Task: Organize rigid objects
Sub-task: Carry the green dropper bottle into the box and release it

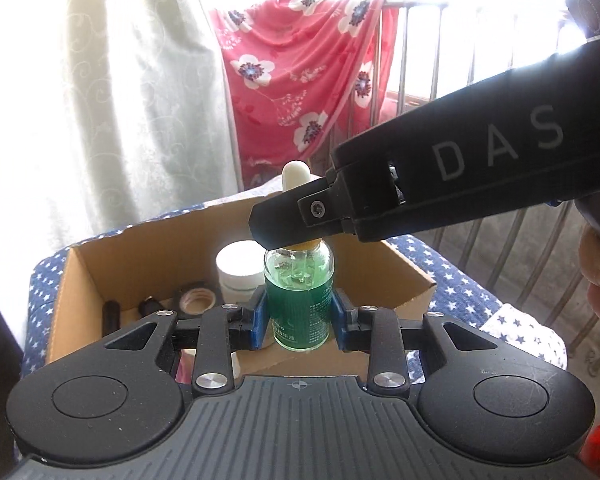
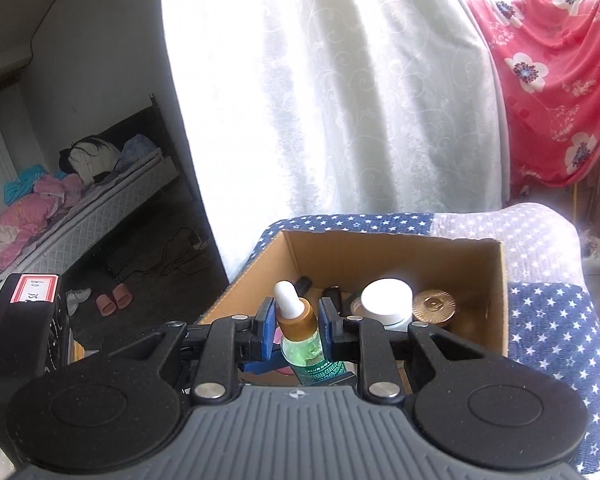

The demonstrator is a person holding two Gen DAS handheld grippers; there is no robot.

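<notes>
The left gripper [image 1: 299,312] holds a little glass bottle [image 1: 299,296] with green liquid in it. Its two blue pads [image 1: 262,320] press on the bottle's sides. The bottle stands straight up. The right gripper [image 1: 274,228] comes in from the right and pinches the bottle's top, just under the white rubber bulb [image 1: 295,174]. Behind the bottle is an open cardboard box [image 1: 100,264] on a blue cloth with white stars [image 1: 460,292]. In the box are a white jar [image 1: 238,268] and some small dark things. A red flowery cloth [image 1: 300,80] hangs on a metal rail.
</notes>
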